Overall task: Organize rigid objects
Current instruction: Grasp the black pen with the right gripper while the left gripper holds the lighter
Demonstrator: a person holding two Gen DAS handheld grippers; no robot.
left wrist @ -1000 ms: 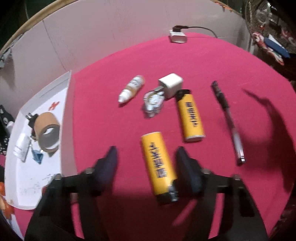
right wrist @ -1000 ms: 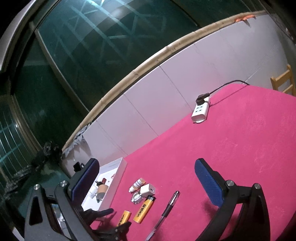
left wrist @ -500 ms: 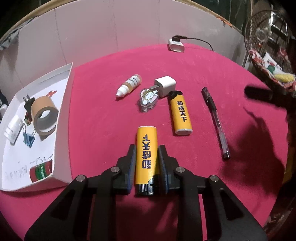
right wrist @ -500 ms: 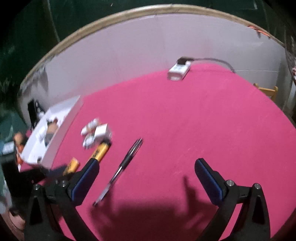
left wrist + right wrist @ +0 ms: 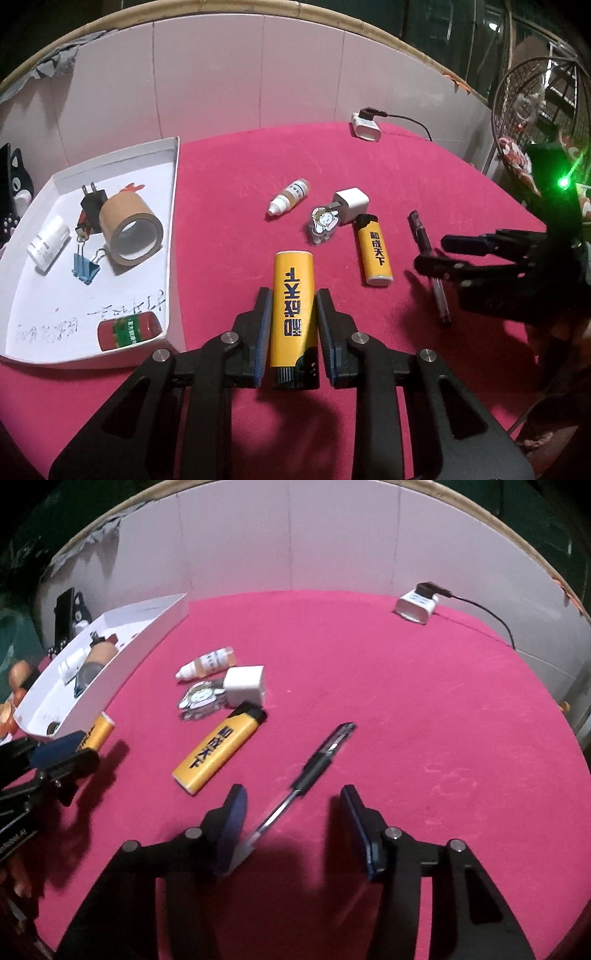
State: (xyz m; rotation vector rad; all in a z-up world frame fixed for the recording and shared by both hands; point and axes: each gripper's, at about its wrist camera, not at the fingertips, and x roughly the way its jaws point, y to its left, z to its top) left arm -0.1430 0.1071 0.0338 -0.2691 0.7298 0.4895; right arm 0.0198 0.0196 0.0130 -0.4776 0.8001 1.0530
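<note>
Here, a yellow plastic lighter (image 5: pixel 291 306) is pinched by the left gripper (image 5: pixel 291 332) above the red cloth-covered counter (image 5: pixel 240 192).
The right gripper (image 5: pixel 291 827) is spread wide over the black-and-clear ballpoint pen (image 5: pixel 306 775); the white cardboard tray (image 5: pixel 171 206) is seen nearby at left.

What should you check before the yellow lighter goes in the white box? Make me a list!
1. Left gripper shut on the near lighter, a finger on each side: ok.
2. Lighter lifted off the red cloth: cannot tell.
3. Bare spot in the white tray for it, between the tape roll and the red tube: ok.
4. Path to the tray free of other things: ok.
5. Right gripper out of the way, open over the pen: ok.
6. Grip firm enough for the move: cannot tell.
</note>
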